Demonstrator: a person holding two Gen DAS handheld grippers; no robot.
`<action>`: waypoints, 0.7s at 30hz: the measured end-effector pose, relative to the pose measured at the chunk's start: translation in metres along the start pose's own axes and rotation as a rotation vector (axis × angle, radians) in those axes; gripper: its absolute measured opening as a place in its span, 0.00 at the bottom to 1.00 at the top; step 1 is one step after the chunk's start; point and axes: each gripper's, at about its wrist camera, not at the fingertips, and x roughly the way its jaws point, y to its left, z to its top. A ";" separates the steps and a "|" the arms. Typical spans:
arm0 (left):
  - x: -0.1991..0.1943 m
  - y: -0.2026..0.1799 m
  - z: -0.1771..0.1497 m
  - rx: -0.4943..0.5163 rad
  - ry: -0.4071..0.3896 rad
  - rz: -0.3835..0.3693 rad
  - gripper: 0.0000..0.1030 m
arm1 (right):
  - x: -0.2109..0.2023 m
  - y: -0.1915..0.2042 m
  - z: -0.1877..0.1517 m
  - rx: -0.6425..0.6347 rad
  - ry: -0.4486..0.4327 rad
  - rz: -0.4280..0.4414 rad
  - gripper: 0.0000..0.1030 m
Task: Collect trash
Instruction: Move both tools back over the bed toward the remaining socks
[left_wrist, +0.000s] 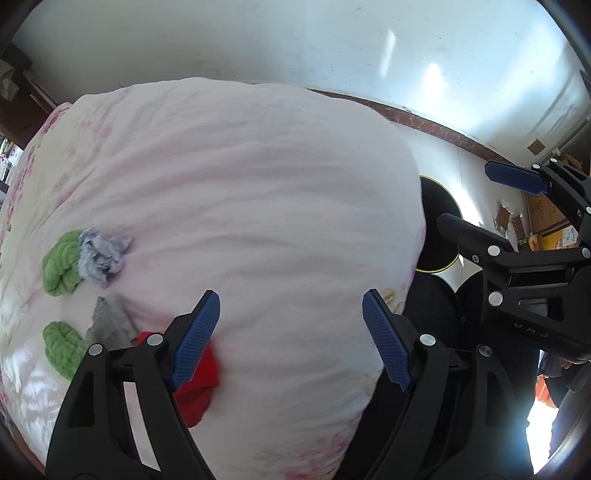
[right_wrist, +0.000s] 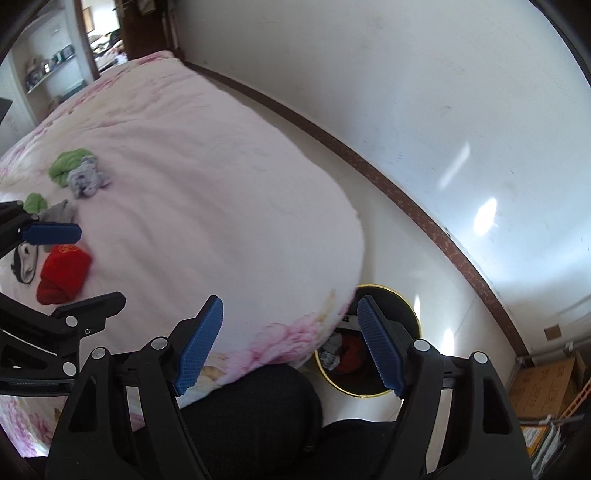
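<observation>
Small items lie on a pink floral bed (left_wrist: 258, 192) (right_wrist: 207, 192): a crumpled grey paper wad (left_wrist: 101, 254) (right_wrist: 86, 181), two green pieces (left_wrist: 61, 264) (left_wrist: 62, 347) (right_wrist: 68, 164), a grey piece (left_wrist: 109, 323) (right_wrist: 59, 211) and a red piece (left_wrist: 197, 384) (right_wrist: 62, 275). My left gripper (left_wrist: 291, 339) is open and empty above the bed, the red piece by its left finger. My right gripper (right_wrist: 290, 345) is open and empty over the bed's corner. A black bin with a yellow rim (right_wrist: 369, 393) (left_wrist: 439, 229) stands on the floor beside the bed, holding red and grey scraps.
A white wall with a brown skirting (right_wrist: 388, 184) runs behind the bed. Cardboard boxes (right_wrist: 546, 384) stand at the right. The person's dark-clothed knees (right_wrist: 258, 406) are at the bottom. A doorway and shelves (right_wrist: 55, 62) lie far left.
</observation>
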 end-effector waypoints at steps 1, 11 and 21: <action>-0.002 0.006 -0.003 -0.002 0.000 0.000 0.76 | 0.000 0.007 0.001 -0.011 -0.002 0.006 0.70; -0.013 0.059 -0.027 -0.058 -0.005 0.029 0.76 | -0.005 0.073 0.012 -0.110 -0.009 0.051 0.73; -0.020 0.095 -0.052 -0.053 -0.015 0.043 0.76 | -0.007 0.110 0.021 -0.147 -0.012 0.064 0.77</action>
